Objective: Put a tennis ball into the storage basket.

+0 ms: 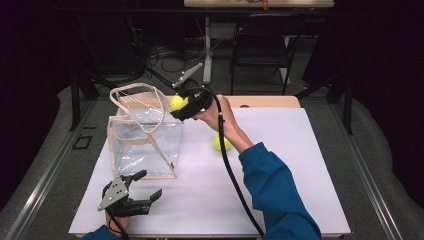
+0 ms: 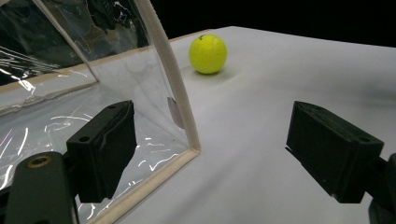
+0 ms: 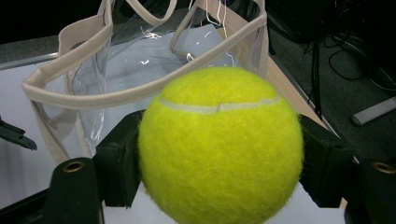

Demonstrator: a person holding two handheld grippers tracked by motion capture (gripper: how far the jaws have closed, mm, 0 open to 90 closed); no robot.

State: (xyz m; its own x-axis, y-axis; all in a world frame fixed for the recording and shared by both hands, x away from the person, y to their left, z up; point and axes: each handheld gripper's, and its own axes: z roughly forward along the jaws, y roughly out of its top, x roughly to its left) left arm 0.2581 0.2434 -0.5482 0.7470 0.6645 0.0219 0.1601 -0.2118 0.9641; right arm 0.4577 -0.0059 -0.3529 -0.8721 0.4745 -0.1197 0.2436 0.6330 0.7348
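A clear plastic tote bag (image 1: 145, 135) with beige trim and handles stands upright on the white table (image 1: 280, 165). My right gripper (image 1: 181, 106) is shut on a yellow tennis ball (image 3: 219, 144) and holds it in the air at the bag's right rim (image 3: 140, 91). A second tennis ball (image 1: 222, 143) lies on the table right of the bag, seen far off in the left gripper view (image 2: 208, 53). My left gripper (image 1: 147, 187) rests open near the table's front left, just in front of the bag's corner (image 2: 189, 149), with nothing between its jaws.
A black chair (image 1: 262, 45) and cables on the floor lie beyond the table's far edge. A strip of wooden tabletop (image 1: 270, 101) shows behind the white sheet. The right half of the sheet is bare.
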